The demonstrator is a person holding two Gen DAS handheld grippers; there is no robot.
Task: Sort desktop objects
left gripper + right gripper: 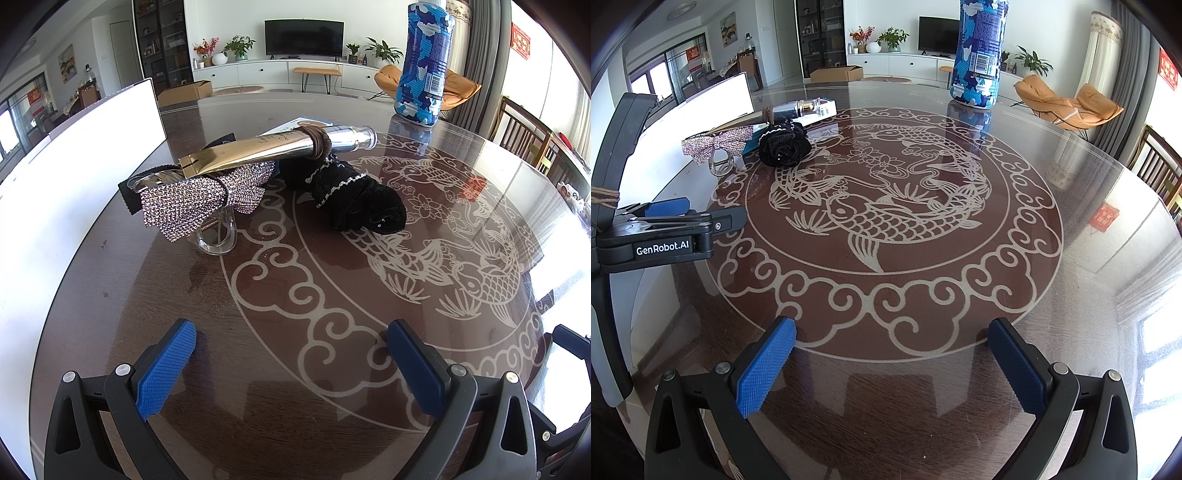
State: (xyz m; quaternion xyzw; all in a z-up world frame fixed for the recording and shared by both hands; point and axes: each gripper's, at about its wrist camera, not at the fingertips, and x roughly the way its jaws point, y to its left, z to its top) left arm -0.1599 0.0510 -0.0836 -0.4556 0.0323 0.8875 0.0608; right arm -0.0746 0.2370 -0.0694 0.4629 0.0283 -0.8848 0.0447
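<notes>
Both claws, the left gripper [291, 365] and the right gripper [892, 365], hang wide open above the table [1071, 295], holding and touching nothing. Sorting looks barely begun. A tube [258, 149] rests across a sparkly bow clip [199, 201] and black scrunchie [362, 201] near the table's far left edge; a bottle [424, 62] stands apart. Next, I judge, lifting the tube off first.

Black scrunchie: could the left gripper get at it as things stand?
Probably yes. The left gripper is open, with bare table up to the black scrunchie; only the gold tube overhangs its far end.
</notes>
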